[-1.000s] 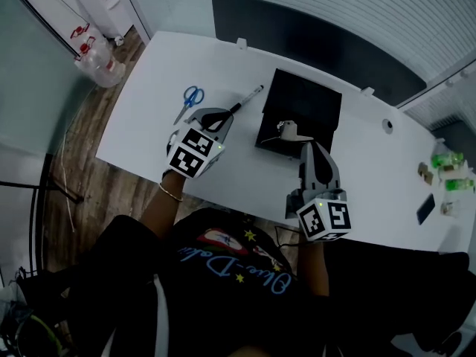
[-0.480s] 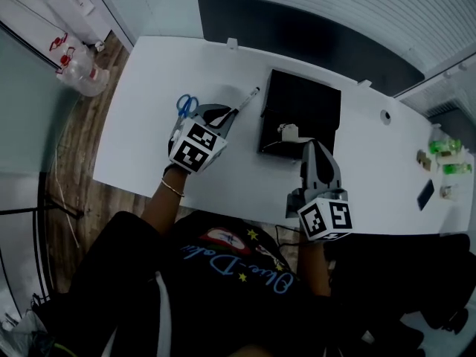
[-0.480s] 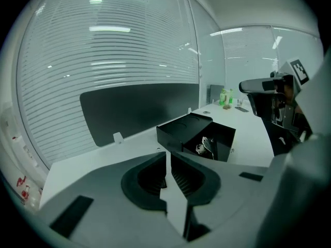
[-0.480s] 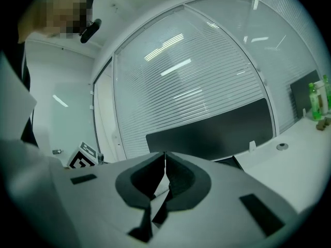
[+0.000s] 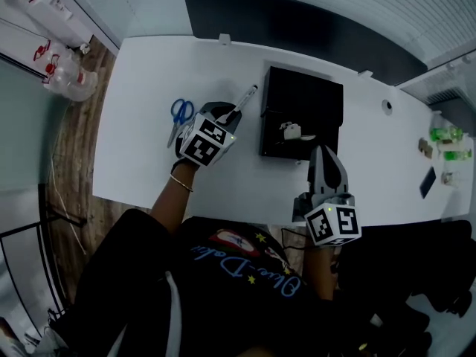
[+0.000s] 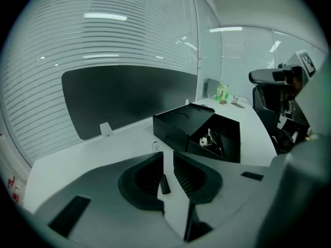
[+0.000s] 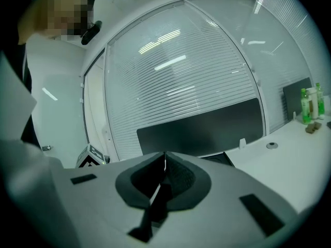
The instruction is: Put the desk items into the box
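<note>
Just left of the box (image 5: 301, 95), hovering the left gripper (image 5: 225, 112), jaws just opening and gripping nothing, straddling the pen (image 5: 245, 100) lying on the desk (image 5: 149, 88), long axis running ahead toward the box's near corner.

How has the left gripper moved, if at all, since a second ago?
Yes: the left gripper moved forward past the scissors to the pen, jaws just opening around it.

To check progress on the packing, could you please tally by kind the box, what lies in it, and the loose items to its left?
Box: 1
White item, lying in the box, kind unclear: 1
Pen: 1
Scissors: 1
Total: 4
</note>
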The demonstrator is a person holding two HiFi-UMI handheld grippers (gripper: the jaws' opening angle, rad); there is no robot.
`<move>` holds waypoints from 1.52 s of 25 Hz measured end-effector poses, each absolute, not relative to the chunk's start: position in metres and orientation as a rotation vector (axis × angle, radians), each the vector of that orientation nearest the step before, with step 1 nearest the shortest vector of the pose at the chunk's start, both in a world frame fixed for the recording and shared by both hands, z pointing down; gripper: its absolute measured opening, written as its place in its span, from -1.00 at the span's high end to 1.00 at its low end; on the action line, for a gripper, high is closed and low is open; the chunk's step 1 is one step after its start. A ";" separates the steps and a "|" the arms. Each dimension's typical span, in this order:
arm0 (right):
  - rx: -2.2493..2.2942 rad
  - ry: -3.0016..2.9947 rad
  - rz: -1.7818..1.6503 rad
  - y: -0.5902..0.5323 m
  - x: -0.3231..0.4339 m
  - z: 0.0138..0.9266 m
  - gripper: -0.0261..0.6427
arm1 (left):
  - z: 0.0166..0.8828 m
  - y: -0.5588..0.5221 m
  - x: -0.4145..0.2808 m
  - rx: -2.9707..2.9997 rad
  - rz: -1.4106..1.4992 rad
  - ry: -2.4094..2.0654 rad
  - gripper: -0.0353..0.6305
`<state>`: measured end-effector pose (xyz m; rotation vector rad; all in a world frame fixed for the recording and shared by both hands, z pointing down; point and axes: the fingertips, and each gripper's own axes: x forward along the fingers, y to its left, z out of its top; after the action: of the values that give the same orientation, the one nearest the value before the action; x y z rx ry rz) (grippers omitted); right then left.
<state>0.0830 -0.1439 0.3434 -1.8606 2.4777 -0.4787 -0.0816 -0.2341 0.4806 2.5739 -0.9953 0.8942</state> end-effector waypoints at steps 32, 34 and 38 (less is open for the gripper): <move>-2.017 2.405 -0.570 -0.159 0.099 0.361 0.89 | 0.566 -0.284 -0.061 2.373 1.020 -0.932 0.61; -2.018 2.405 -0.570 -0.160 0.099 0.361 0.89 | 0.566 -0.285 -0.061 2.366 0.996 -0.937 0.62; -2.024 2.405 -0.571 -0.158 0.098 0.362 0.89 | 0.565 -0.286 -0.061 2.363 0.994 -0.959 0.65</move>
<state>0.0976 -0.1583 0.3619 -2.0237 2.4054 -0.5712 -0.0608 -0.2860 0.5652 2.3629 -0.9590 0.9939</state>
